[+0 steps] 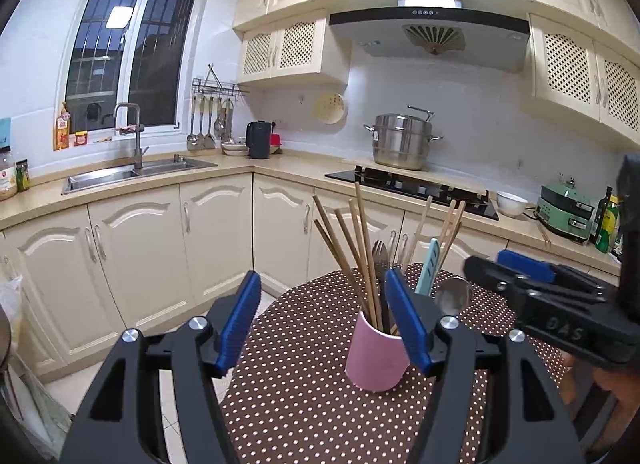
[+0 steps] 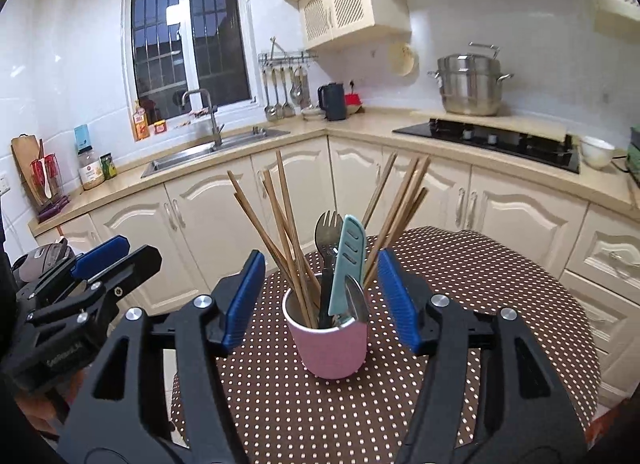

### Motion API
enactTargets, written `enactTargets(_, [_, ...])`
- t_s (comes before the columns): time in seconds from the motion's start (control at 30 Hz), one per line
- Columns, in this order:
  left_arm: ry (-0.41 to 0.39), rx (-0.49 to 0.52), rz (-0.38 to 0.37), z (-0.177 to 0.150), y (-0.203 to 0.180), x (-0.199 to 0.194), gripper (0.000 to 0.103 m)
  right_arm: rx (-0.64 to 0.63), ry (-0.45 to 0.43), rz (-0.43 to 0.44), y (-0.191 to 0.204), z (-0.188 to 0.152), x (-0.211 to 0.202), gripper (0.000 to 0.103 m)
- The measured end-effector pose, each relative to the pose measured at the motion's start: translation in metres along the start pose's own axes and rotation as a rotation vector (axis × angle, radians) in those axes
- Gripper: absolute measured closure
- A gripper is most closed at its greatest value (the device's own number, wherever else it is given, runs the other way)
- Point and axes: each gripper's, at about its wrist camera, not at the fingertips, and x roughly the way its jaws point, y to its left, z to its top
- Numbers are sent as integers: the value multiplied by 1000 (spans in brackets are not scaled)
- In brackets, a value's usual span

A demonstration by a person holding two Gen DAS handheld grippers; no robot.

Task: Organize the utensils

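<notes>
Jaws: left gripper [image 1: 322, 320] and right gripper [image 2: 320, 300] both wide, empty.
Surface: dotted brown tablecloth [image 2: 480, 288], kitchen.
Right wrist only: fork [image 2: 327, 232] in pink cup [image 2: 334, 348].

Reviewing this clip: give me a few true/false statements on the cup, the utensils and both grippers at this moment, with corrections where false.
1. The pink cup stands upright on the dotted tablecloth. True.
2. The right gripper is clamped on the cup. False: its jaws are spread, one on each side of the cup, with a gap visible on both sides.
3. Chopsticks, a fork and a light teal utensil all sit in the cup. True.
4. The left gripper holds a chopstick. False: it is open and holds nothing.
5. The cup lies tipped on the floor. False: it is upright on the table.
</notes>
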Motion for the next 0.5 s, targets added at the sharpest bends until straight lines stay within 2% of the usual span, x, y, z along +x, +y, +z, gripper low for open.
enactTargets(0.2, [-41, 31, 31, 1, -4, -39, 28, 1, -72, -44, 12, -9, -46, 33])
enactTargets(0.43, [-68, 67, 22, 2, -13, -82, 25, -24, -167, -73, 35, -18, -99, 23])
enactTargets(0.5, [-64, 75, 12, 2, -16, -90, 20, -43, -192, -91, 42, -22, -110, 22])
